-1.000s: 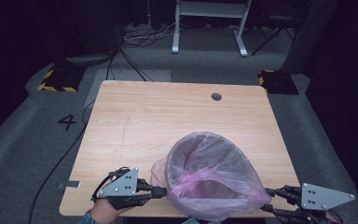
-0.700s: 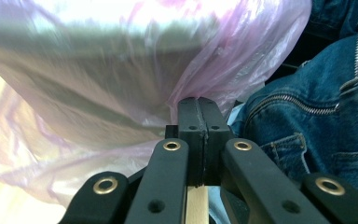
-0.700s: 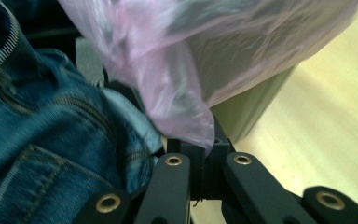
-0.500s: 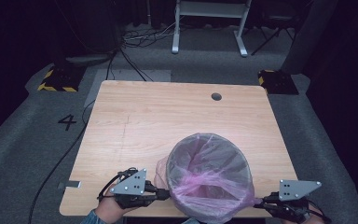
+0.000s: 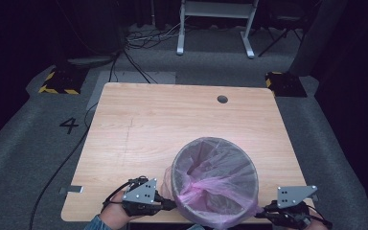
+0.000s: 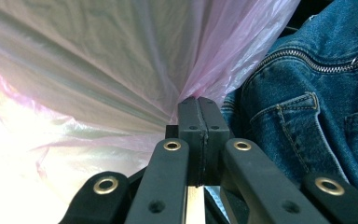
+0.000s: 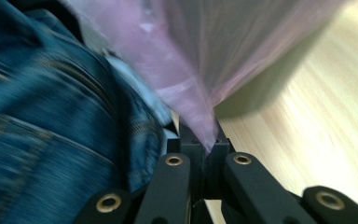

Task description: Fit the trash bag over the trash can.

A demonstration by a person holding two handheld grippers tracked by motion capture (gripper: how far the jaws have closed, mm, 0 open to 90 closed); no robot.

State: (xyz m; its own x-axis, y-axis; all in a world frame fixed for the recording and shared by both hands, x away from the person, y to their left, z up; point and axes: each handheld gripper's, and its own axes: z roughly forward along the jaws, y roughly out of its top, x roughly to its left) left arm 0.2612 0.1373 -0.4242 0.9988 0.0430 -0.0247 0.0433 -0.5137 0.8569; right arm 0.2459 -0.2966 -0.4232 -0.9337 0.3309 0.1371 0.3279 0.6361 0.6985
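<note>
At the left of the high view, the left gripper (image 5: 168,205) is sitting at the near edge of the table (image 5: 172,120), its jaws pressed together on a fold of the pink bag (image 5: 220,191); the left gripper view is showing the film (image 6: 121,70) fanning out taut from that pinch. In the middle, the grey bin (image 5: 214,178) is standing on the table near the front edge, right of centre, with the bag lining it and spilling over the near rim. At the right, the right gripper (image 5: 264,214) is also clamped on the bag, a drawn-out point of plastic (image 7: 200,116) running down between its jaws, though that view is blurred, so how deep the hold goes is hard to say. A denim jacket (image 6: 307,116) is showing close behind both grippers.

The work appears to be stretching the bag over the bin's rim. The risks: the thin film tearing at the two pinch points if both grippers are pulling too hard, the right hold slipping off its narrow tip, or the light bin tipping toward the table's edge.
</note>
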